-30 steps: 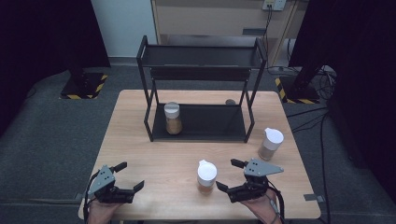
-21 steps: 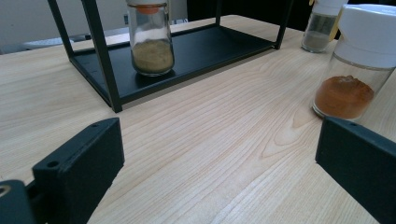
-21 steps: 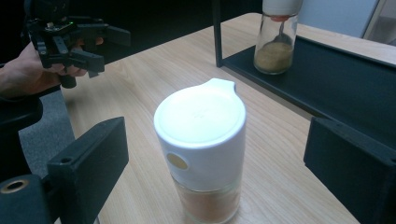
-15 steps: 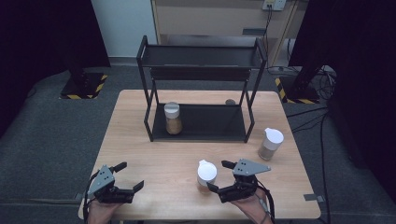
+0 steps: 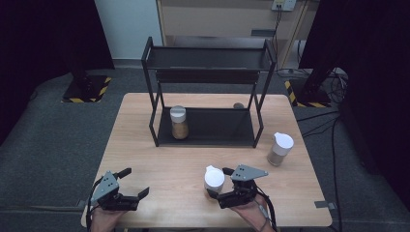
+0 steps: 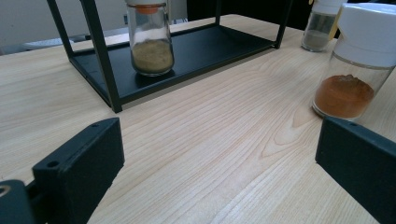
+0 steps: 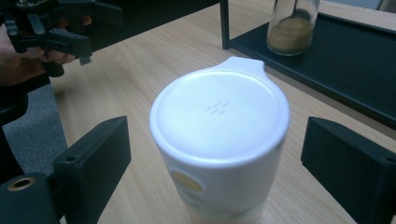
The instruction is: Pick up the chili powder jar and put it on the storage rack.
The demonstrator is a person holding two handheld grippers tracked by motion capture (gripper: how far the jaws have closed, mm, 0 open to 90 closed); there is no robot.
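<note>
A: What's on the left?
B: The left gripper (image 5: 131,189), fingers spread, empty. A jar (image 5: 178,122) of tan powder stands on the rack's lower shelf (image 5: 217,128).
A: And right?
B: The right gripper (image 7: 215,154), fingers spread around the white-lidded jar (image 7: 219,140) of orange powder on the bench (image 5: 169,164); another jar (image 5: 280,149) stands farther right.

A light wooden table (image 5: 309,193) with a clear grain carries the right claw (image 5: 223,194) near its front edge, and the left claw (image 5: 137,184) at its front left corner. Grey carpet (image 5: 58,145) spreads out to the left of the left claw. Well beyond both claws, dark curtains (image 5: 43,38) flank a pale wall panel (image 5: 126,29) and a wooden cabinet (image 5: 217,19). Yellow-and-black hazard tape (image 5: 87,89) marks two stand bases on the floor. Cables (image 5: 333,82) trail on the carpet far right of the right claw. The light is dim and even.
</note>
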